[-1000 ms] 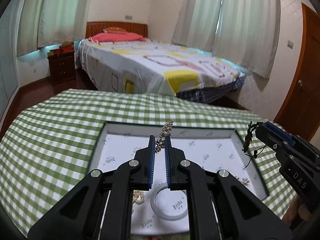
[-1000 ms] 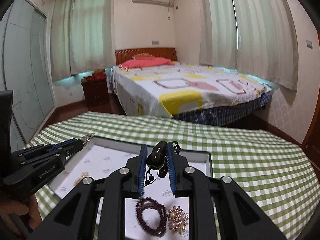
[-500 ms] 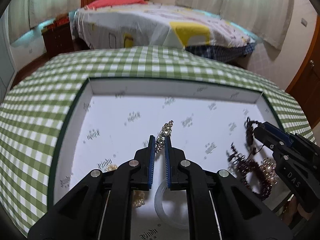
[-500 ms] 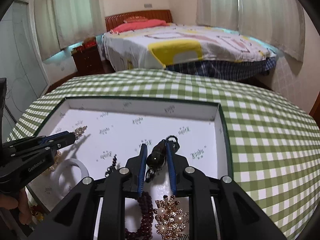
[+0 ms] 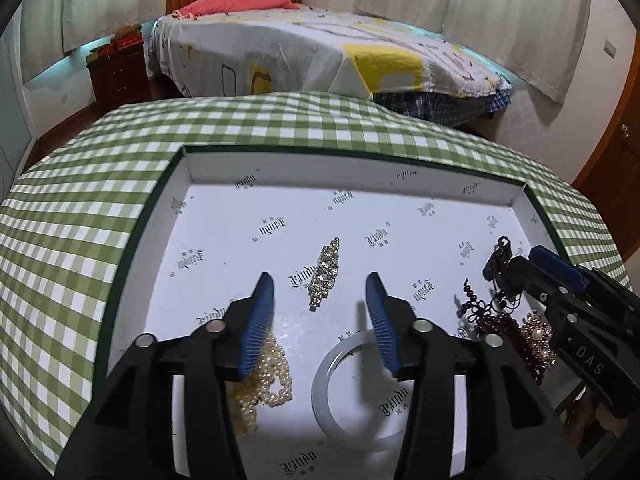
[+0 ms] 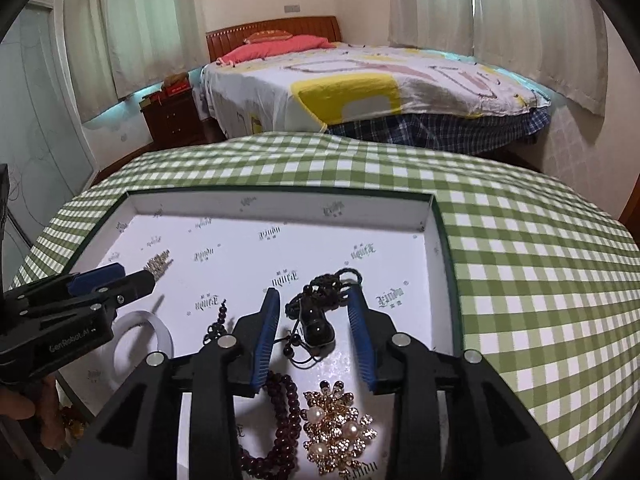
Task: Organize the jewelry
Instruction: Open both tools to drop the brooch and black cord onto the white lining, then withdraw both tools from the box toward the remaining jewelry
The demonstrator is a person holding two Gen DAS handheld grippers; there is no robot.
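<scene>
Two grippers hang over the tray, both w/ jaws opening and neither pressing on anything.

Nearest in the left wrist view: a pearl strand [image 5: 266,380] bunched under the left gripper's [image 5: 320,302] left finger, and a white bangle [image 5: 352,392] flat by its right finger. Just ahead, in the gap between the spread tips, lies the rhinestone hair clip [image 5: 325,274], flat on the tray [image 5: 280,164] floor, clear of both pads. Its long axis runs near-to-far, tilted a bit to the right, roughly in line w/ the fingers. So the clip sits dead ahead of the left gripper and well apart from the right one; the left hand is plainly the nearer.

Right wrist view, nearest: a dark red bead bracelet [image 6: 276,412] and a gold-and-pearl brooch [image 6: 334,428] at the bottom edge. Next out, the black pendant on its cord [image 6: 316,322] lies between the right gripper's [image 6: 316,304] parted fingers, the stone toward the camera, the knotted cord trailing away. Pads look clear of it, tho the cord near the left pad may brush it, hard to tell.

My read: both pieces are set down, and the next move is prob. a straight lift up and back for each hand. Risk is the cord snagging a pad on the way out.

Farther: green gingham cloth [image 6: 520,280], then a bed [image 6: 360,92] and curtains.
</scene>
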